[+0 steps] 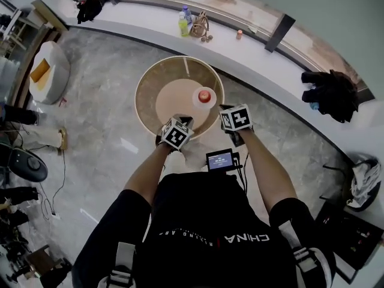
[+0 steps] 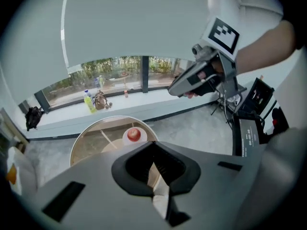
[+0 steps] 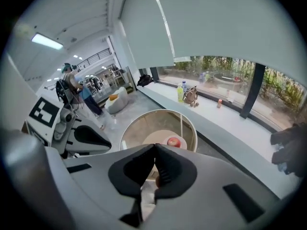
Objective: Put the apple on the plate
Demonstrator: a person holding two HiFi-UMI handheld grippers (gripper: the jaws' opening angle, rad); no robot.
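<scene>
The apple (image 1: pixel 205 95) sits on the plate (image 1: pixel 197 100), right of centre on the table (image 1: pixel 157 83). My left gripper (image 2: pixel 154 169) and right gripper (image 3: pixel 153 166) hang at the near rim, both clenched on nothing, so I judge the job done.

apple (image 1: pixel 205 95): glossy skin | plate (image 1: pixel 197 101): smooth white | table (image 1: pixel 150 95): clear glass top | floor (image 1: pixel 102 107): polished stone

Red apple (image 1: pixel 205 94) sits on a small round white plate (image 1: pixel 202 104), which lies on a round glass-topped table with a wooden rim (image 1: pixel 146 95), right of its centre. The left gripper (image 2: pixel 154 147) and right gripper (image 3: pixel 155 148) are side by side at the table's near edge. Behind the table runs a long white window ledge (image 1: pixel 144 17). It bears a yellow-green plastic bottle (image 1: pixel 183 26) just left of a brown handbag (image 1: pixel 200 26). A black garment (image 1: pixel 330 92) lies farther right.
</scene>
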